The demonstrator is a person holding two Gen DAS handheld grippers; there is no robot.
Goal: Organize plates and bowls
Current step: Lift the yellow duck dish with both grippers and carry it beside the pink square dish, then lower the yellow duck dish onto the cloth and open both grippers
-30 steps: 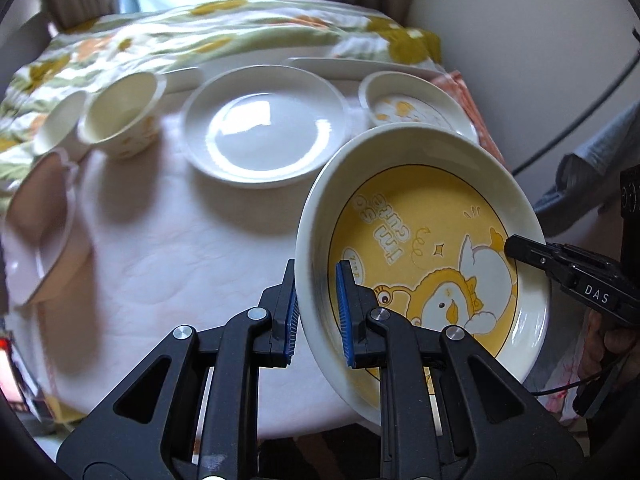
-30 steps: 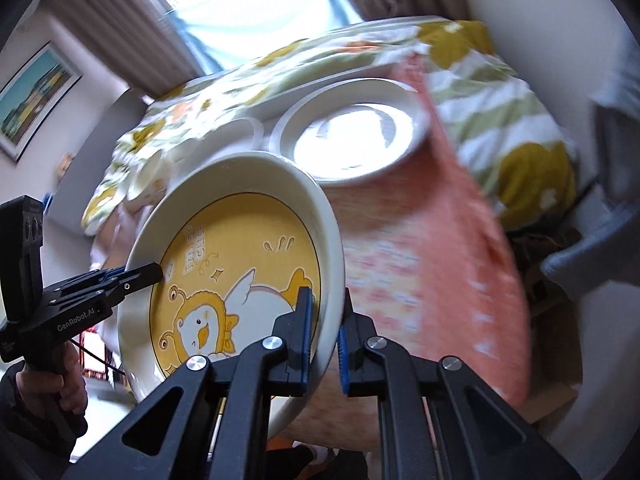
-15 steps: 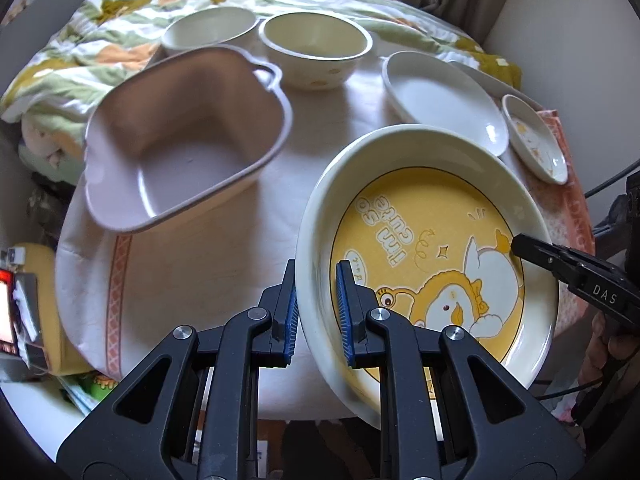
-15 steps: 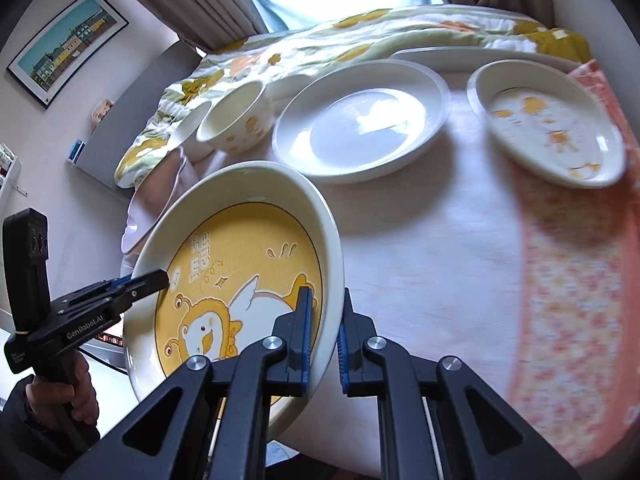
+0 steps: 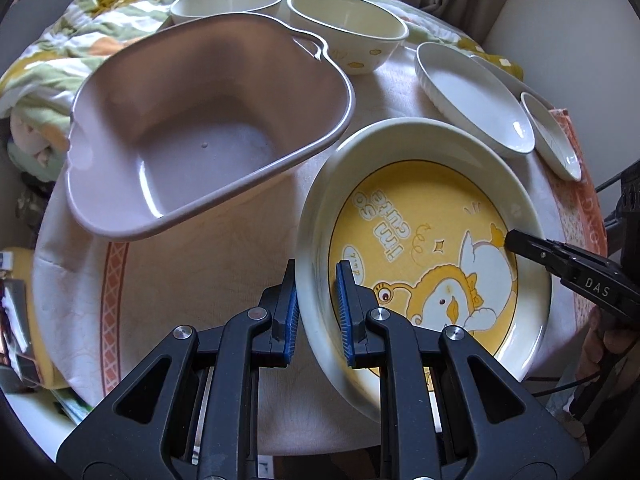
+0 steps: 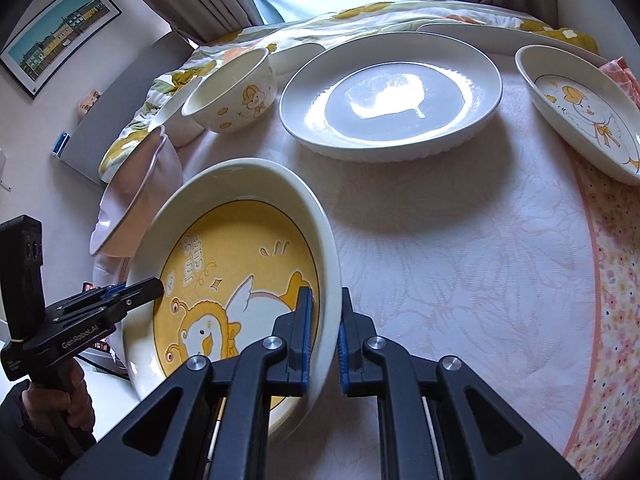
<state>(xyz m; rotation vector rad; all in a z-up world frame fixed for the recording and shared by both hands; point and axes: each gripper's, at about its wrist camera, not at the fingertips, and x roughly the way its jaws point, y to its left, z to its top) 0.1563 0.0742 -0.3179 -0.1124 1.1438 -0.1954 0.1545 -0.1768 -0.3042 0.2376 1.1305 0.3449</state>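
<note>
A large cream plate with a yellow duck picture (image 5: 424,236) (image 6: 240,280) hangs just above the table, held by both grippers at opposite rims. My left gripper (image 5: 316,308) is shut on its left rim; my right gripper (image 6: 323,332) is shut on its right rim. The right gripper's tip (image 5: 520,244) shows at the plate's far side in the left wrist view, and the left gripper's tip (image 6: 148,290) shows in the right wrist view. A pink plastic basin (image 5: 208,136) (image 6: 136,196) stands just left of the plate.
Two cream bowls (image 5: 348,32) (image 5: 226,0) sit behind the basin. A white plate (image 6: 392,92) (image 5: 472,96) and a small duck dish (image 6: 580,112) (image 5: 552,136) lie on the tablecloth (image 6: 460,260) to the right. A floral blanket (image 5: 52,52) lies beyond.
Both grippers carried the duck plate to the left and lower; the pink basin came into close view beside it, and the white plate and small dish shifted to the right.
</note>
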